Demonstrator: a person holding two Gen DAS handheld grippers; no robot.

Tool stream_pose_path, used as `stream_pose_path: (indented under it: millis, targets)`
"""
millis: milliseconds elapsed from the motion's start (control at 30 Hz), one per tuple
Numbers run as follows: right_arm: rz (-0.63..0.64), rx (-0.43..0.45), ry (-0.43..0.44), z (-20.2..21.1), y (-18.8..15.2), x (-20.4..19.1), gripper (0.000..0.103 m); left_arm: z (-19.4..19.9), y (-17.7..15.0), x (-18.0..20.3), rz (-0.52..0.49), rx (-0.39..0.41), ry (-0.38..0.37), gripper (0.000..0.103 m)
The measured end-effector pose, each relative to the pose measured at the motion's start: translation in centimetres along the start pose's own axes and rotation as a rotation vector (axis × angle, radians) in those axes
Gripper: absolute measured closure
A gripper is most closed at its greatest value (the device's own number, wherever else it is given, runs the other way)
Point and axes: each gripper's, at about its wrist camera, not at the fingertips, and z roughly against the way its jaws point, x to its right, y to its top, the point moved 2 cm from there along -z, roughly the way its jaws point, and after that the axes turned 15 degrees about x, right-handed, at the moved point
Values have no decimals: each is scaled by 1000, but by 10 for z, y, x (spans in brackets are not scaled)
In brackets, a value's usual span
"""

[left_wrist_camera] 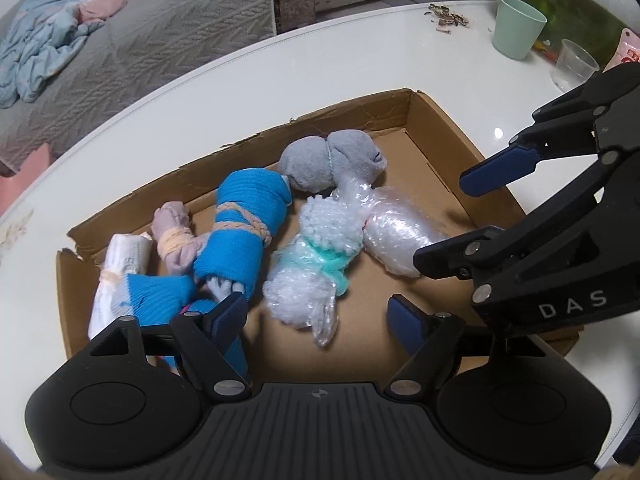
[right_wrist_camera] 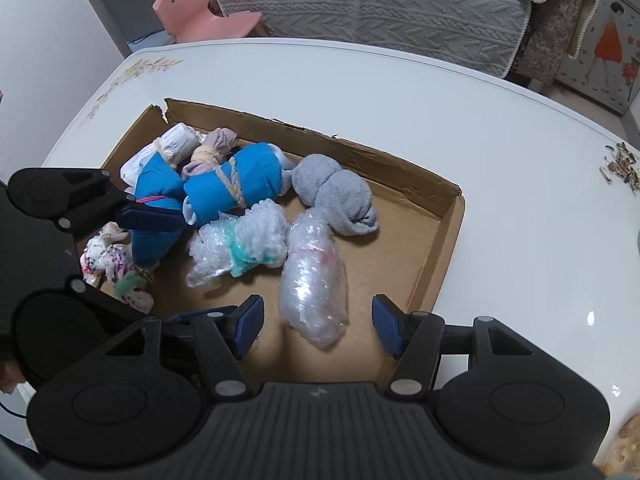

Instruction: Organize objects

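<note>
We are holding the left claw (left_wrist_camera: 316, 316) and the right claw (right_wrist_camera: 318, 326) open over a cardboard tray (right_wrist_camera: 448, 236) on the white desk (right_wrist_camera: 400, 92), nothing between their pads. Tied bundles are lying inside: blue cloth (left_wrist_camera: 248, 220), grey sock (left_wrist_camera: 320, 160), bubble wrap (right_wrist_camera: 312, 276). A green cup (left_wrist_camera: 516, 28) is standing far right; a grey sofa (right_wrist_camera: 380, 4) is sitting beyond.

A glossy white table (left_wrist_camera: 248, 76) with a faint floral print near its edge carries an open, shallow cardboard box (left_wrist_camera: 440, 120), its torn rim flat on the tabletop. Also standing on the table, well apart from the box, are a mint-green cup (left_wrist_camera: 516, 28) and a clear plastic cup (left_wrist_camera: 572, 65). A small heap of seed husks (left_wrist_camera: 448, 18) lies near the green cup.
</note>
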Motion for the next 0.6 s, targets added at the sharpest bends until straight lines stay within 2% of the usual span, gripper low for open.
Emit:
stream_pose_path:
  millis: [600]
  targets:
    - [45, 16, 24, 23, -7, -17, 41, 63, -1, -6, 3, 47, -1, 19]
